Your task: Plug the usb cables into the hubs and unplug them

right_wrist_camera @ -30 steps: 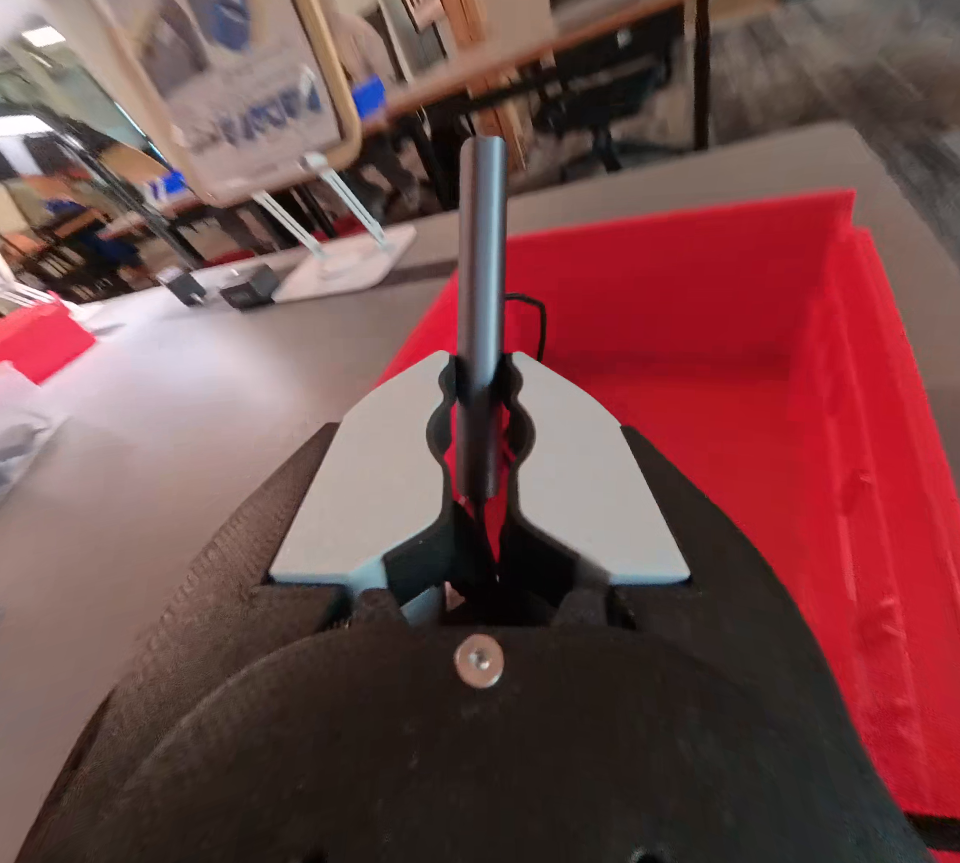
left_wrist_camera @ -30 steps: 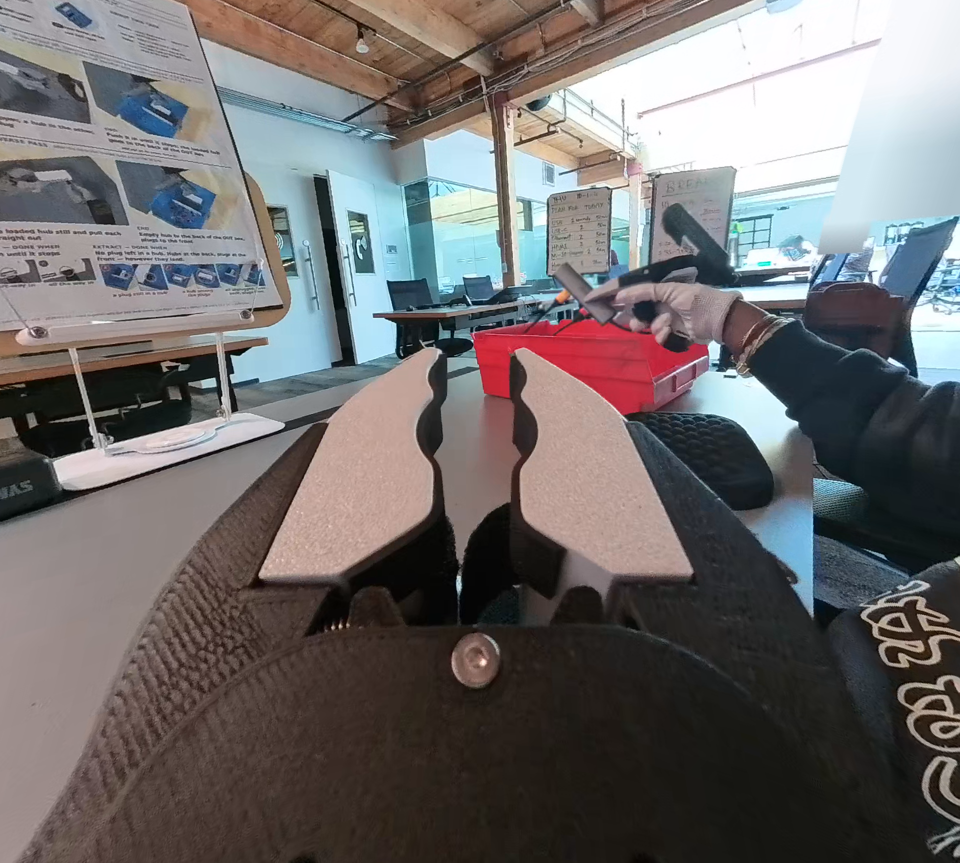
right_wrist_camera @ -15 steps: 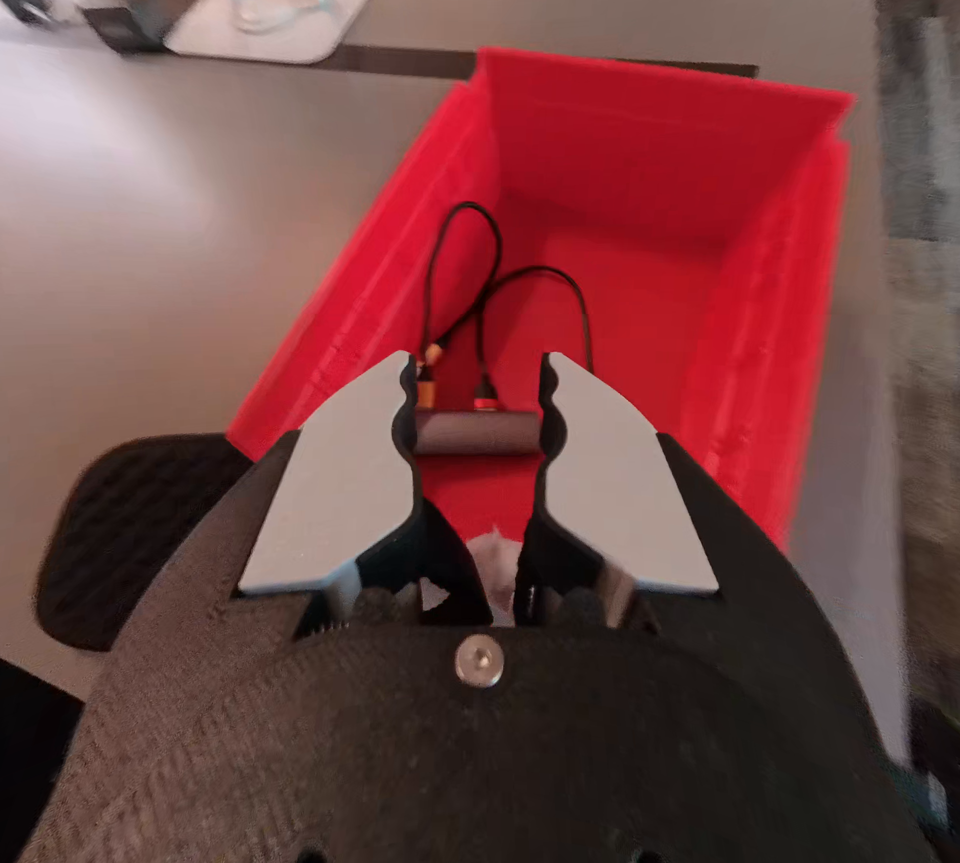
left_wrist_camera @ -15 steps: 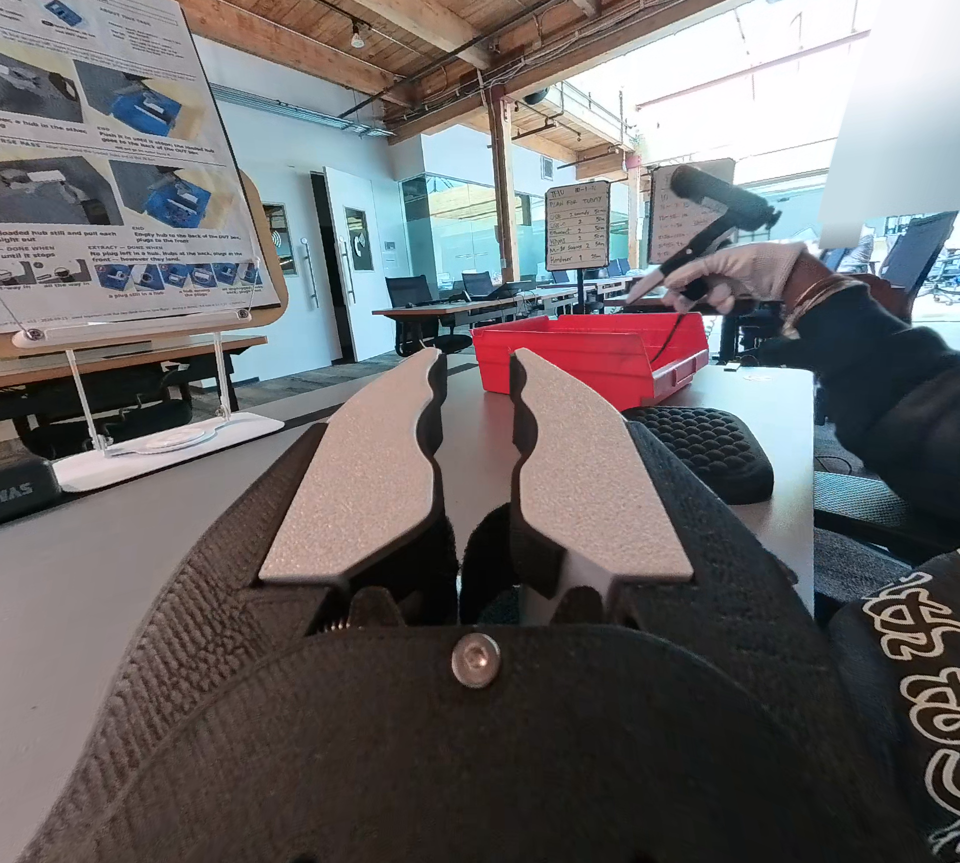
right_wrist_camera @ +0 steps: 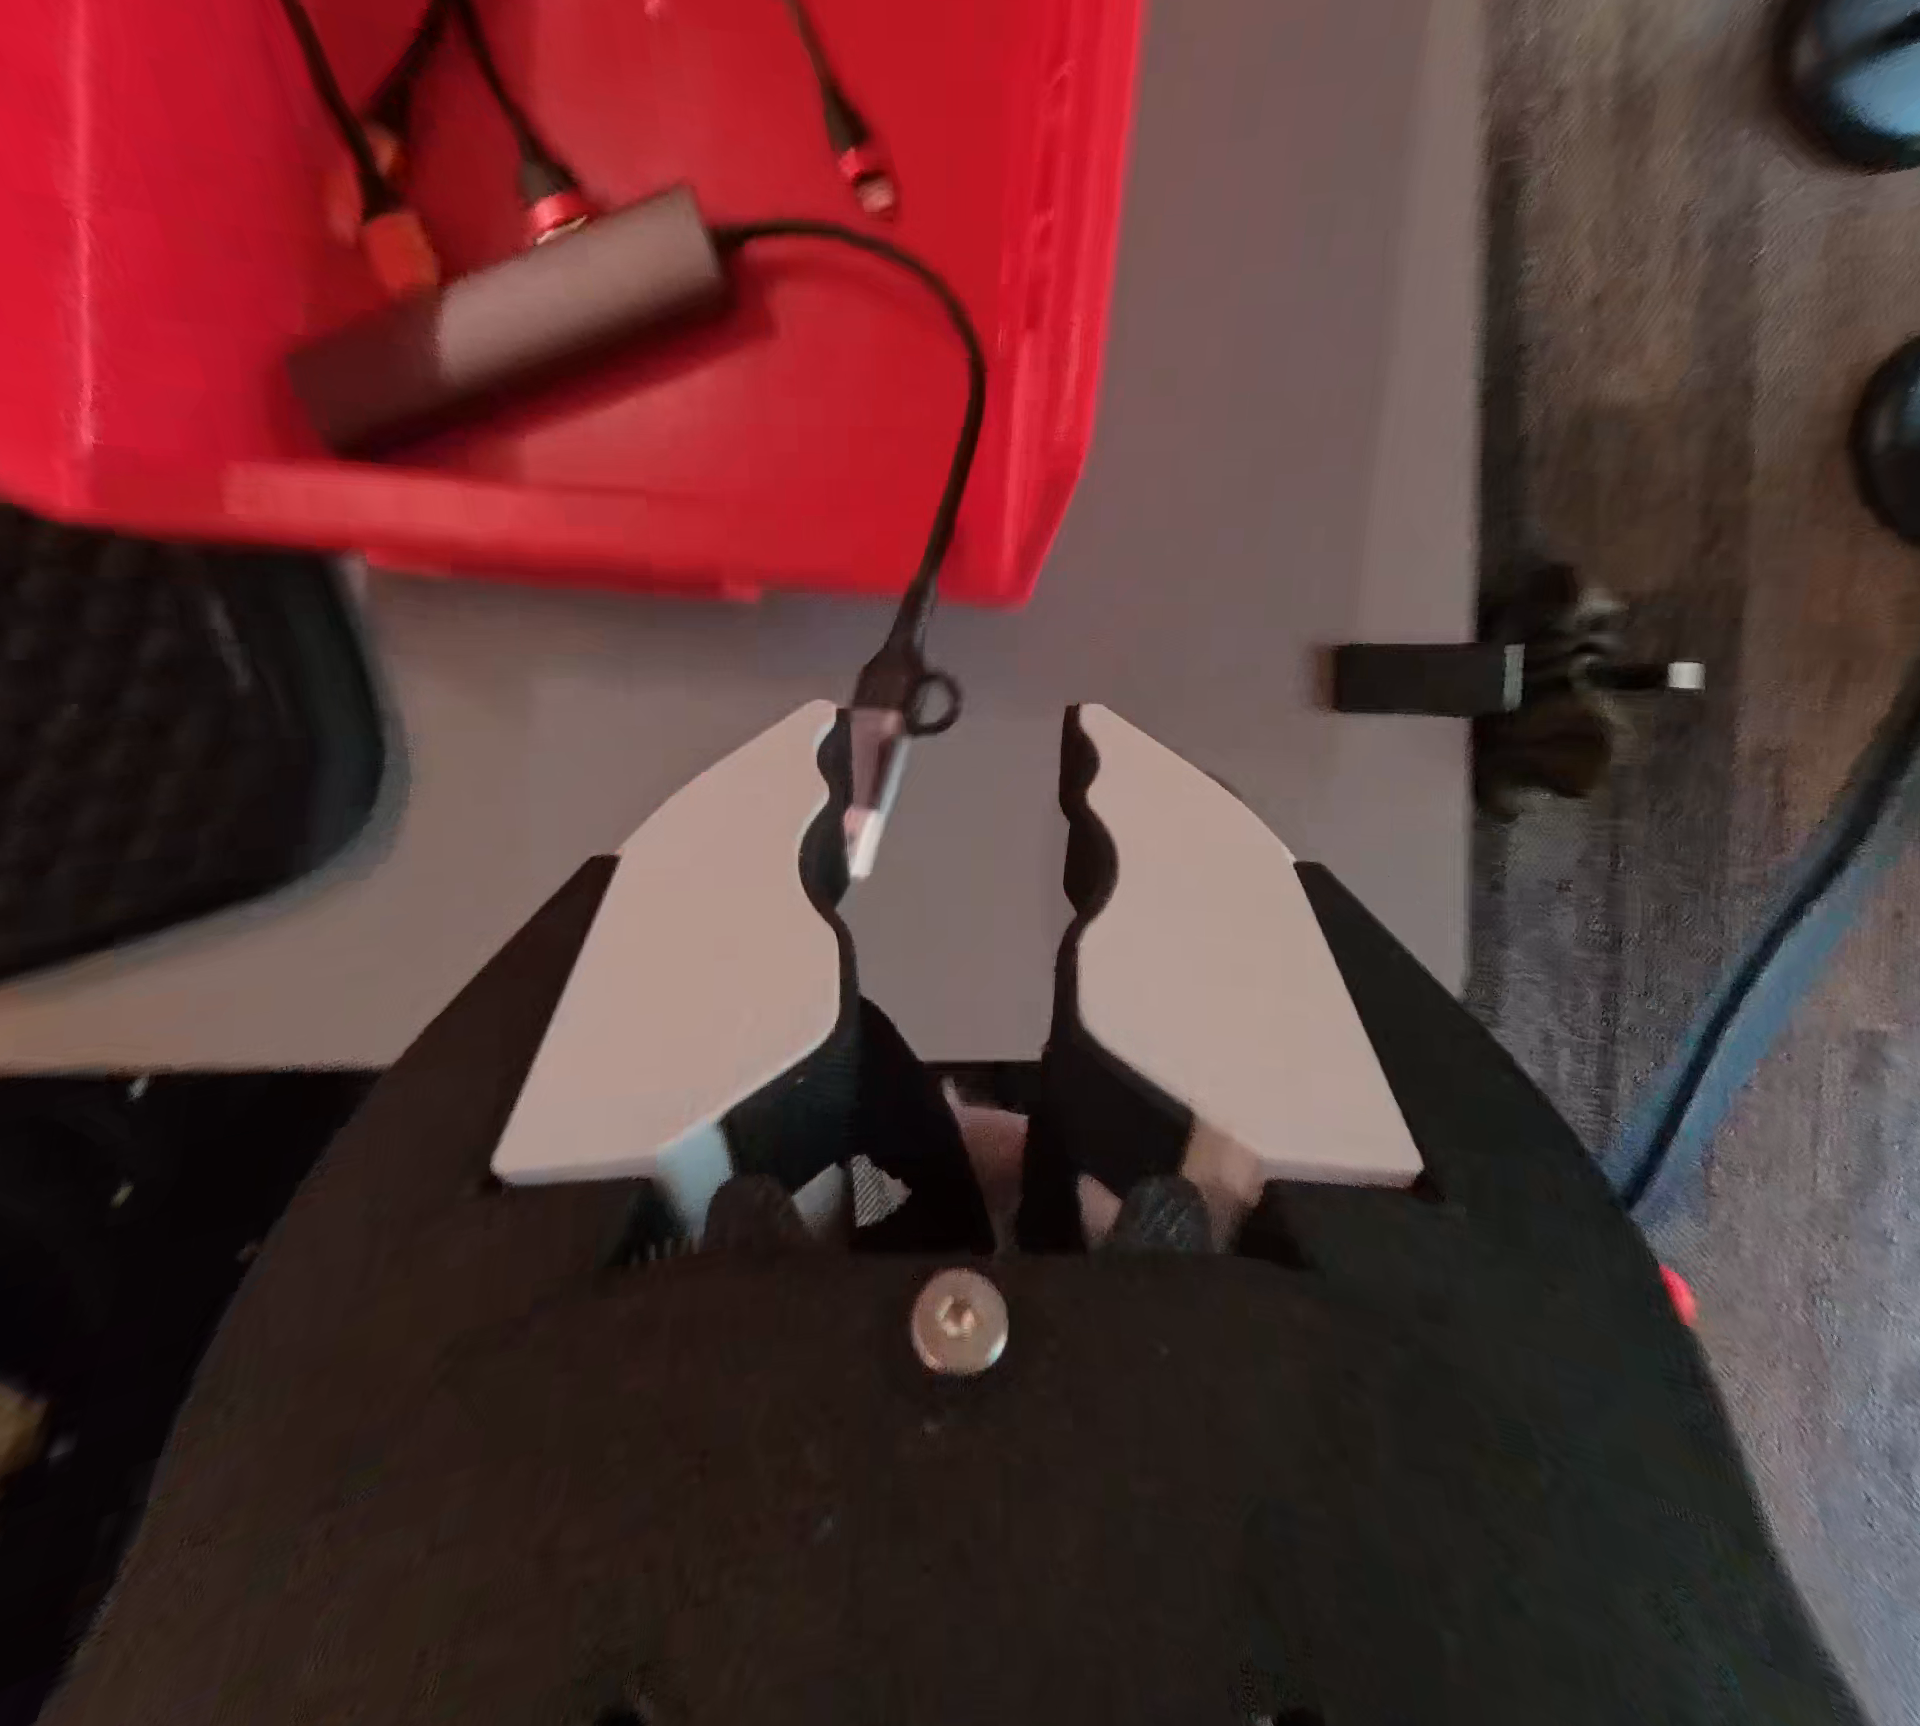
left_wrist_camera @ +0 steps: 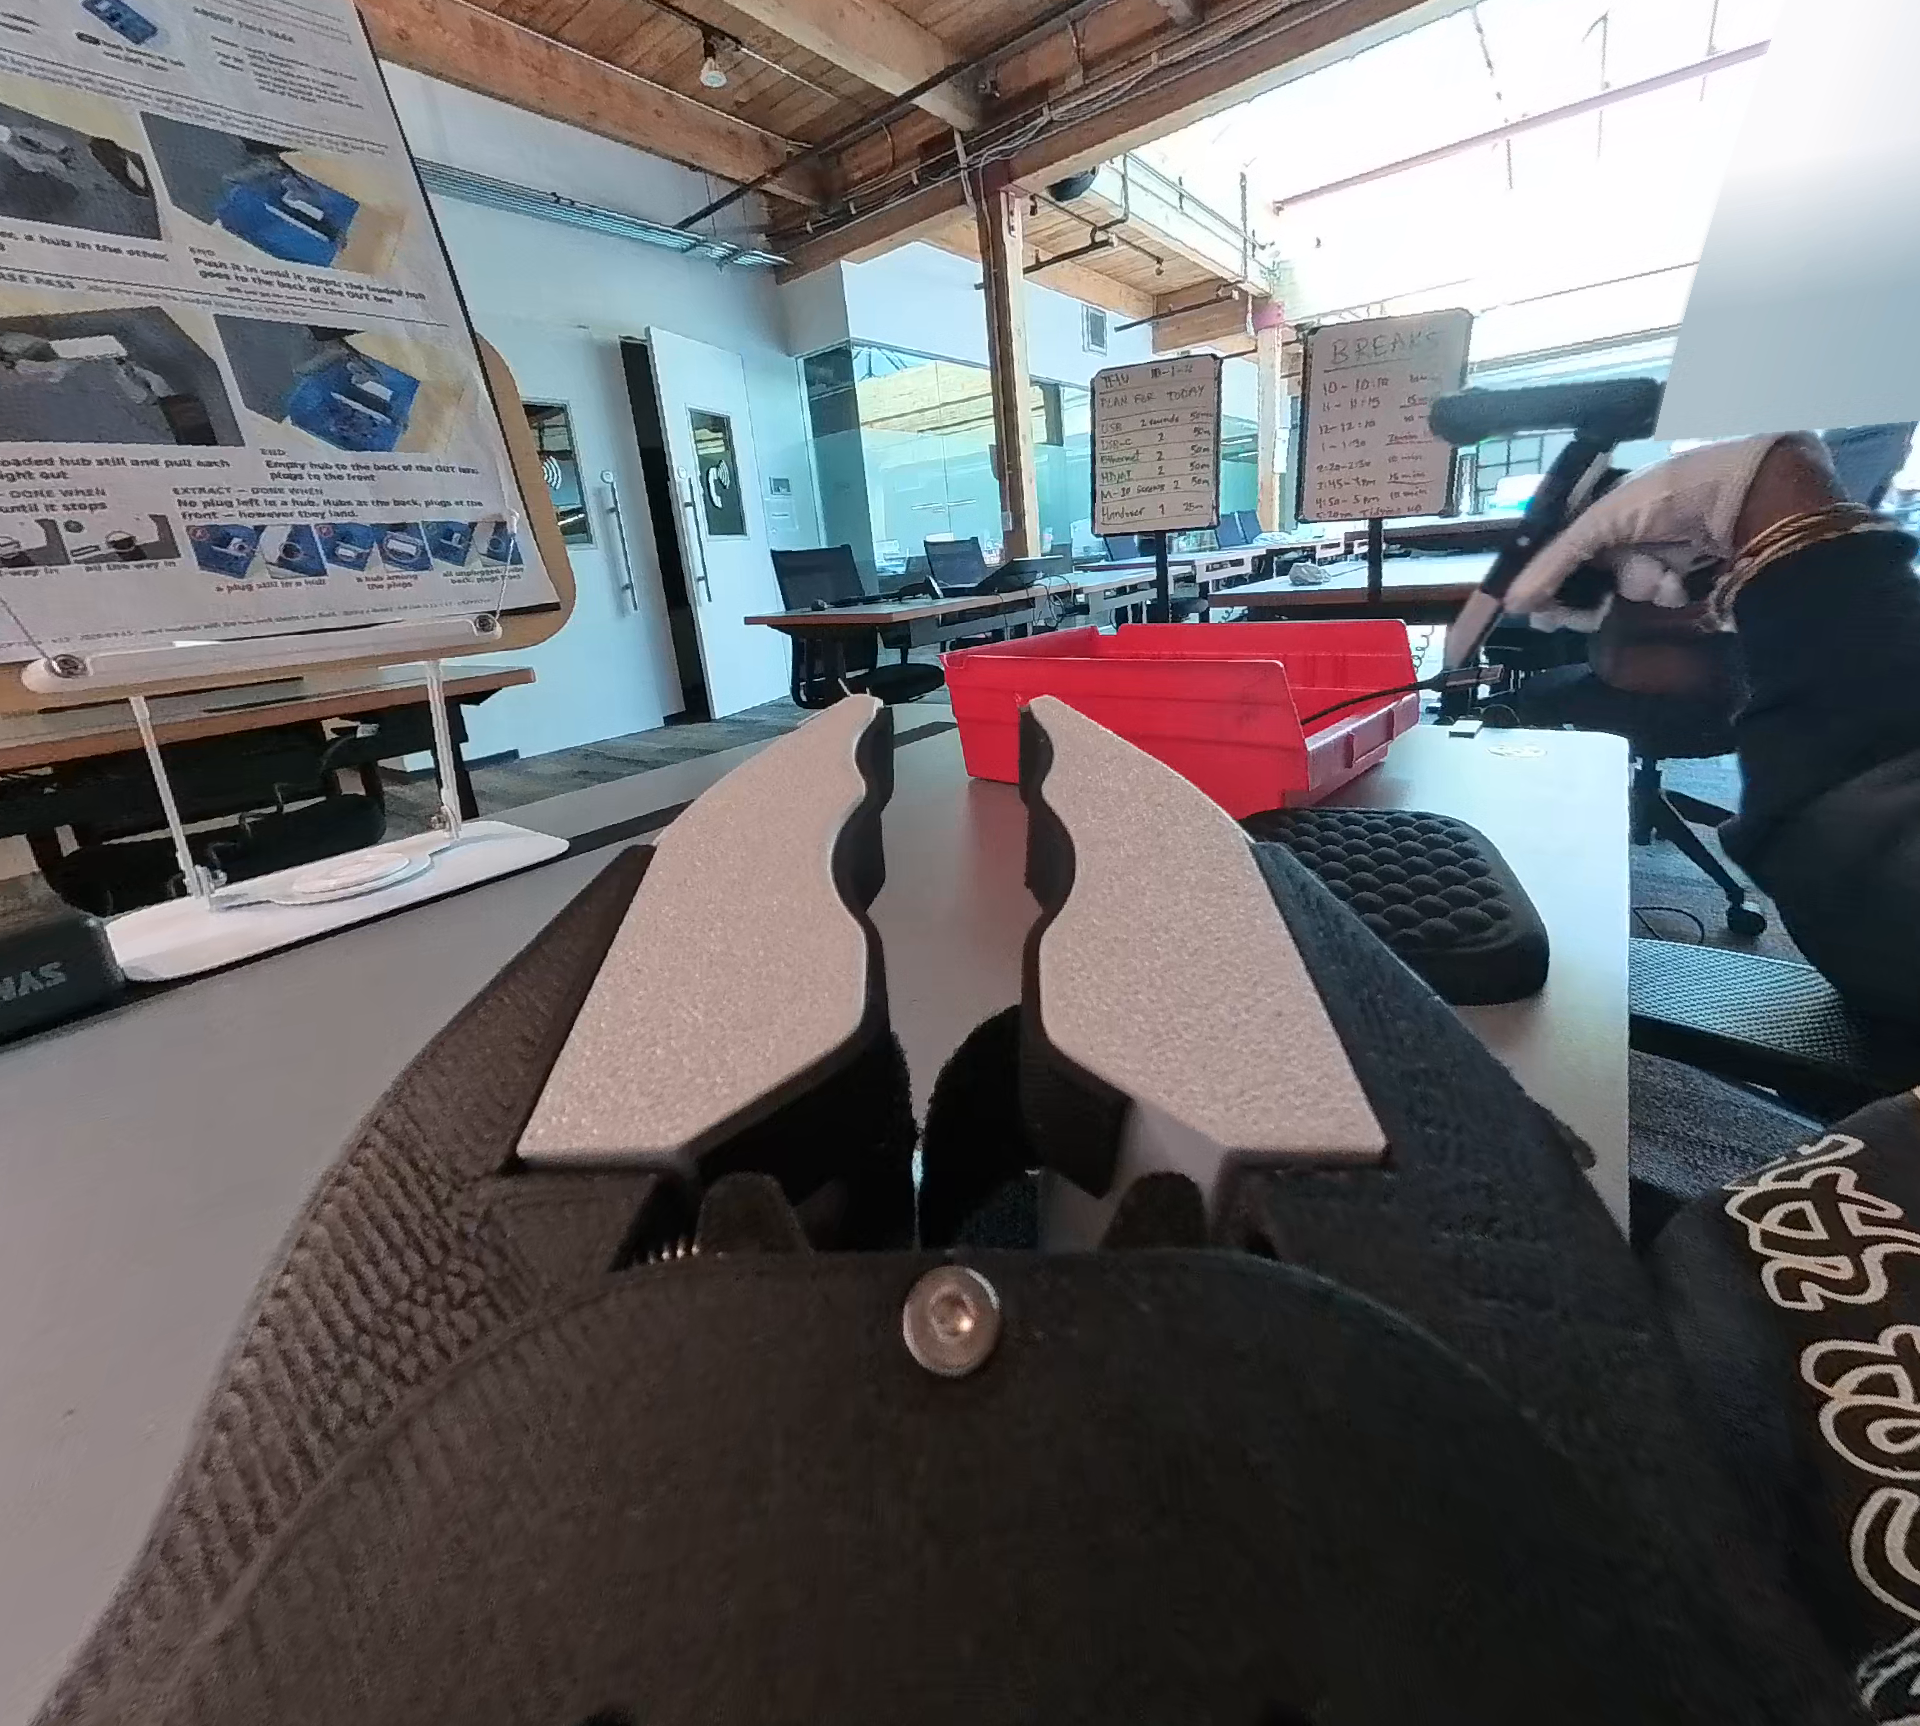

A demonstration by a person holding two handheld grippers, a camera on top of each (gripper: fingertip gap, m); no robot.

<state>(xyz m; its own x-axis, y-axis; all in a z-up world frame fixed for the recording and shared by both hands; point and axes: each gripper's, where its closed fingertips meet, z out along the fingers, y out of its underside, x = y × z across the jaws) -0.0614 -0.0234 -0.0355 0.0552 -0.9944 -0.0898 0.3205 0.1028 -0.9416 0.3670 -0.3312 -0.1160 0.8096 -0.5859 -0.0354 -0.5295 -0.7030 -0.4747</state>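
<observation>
Left wrist view: grey table (left_wrist_camera: 260, 1157) in wood-ceilinged office; left gripper (left_wrist_camera: 951, 720) narrowly parted, right gripper (right_wrist_camera: 951, 720) wide.

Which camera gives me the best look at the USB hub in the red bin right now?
The right wrist view: it looks straight down into the red bin, showing the dark hub on its floor with cables plugged in. The left wrist view shows only the bin's outer wall; the hub is hidden.

Bright window glare, fisheye-bent edges; right wrist view motion-blurred.
</observation>
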